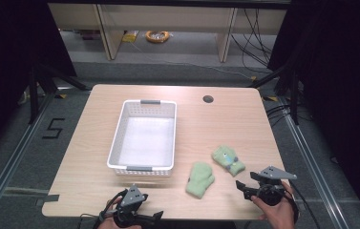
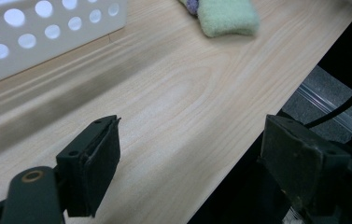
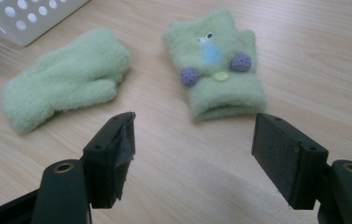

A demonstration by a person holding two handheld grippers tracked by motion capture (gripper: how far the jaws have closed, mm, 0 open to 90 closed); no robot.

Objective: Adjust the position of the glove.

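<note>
Two light green mittens lie on the wooden table to the right of a white perforated basket [image 1: 116, 143]. The plain mitten [image 1: 200, 179] [image 3: 66, 77] is nearer the front; the mitten with purple buttons and a blue patch [image 1: 227, 160] [image 3: 215, 70] lies behind it to the right. My right gripper [image 1: 243, 189] [image 3: 194, 128] is open just in front of the decorated mitten's cuff, not touching it. My left gripper [image 1: 150, 210] [image 2: 194, 135] is open at the table's front edge, with nothing between its jaws. One green mitten end [image 2: 229, 16] shows far ahead of it.
The basket [image 2: 47, 28] [image 3: 24, 18] holds nothing and stands left of centre. A round cable hole [image 1: 208, 99] sits at the table's back right. Bare tabletop [image 1: 225, 124] lies around the mittens. The table's front edge [image 2: 239, 158] runs under my left gripper's right jaw.
</note>
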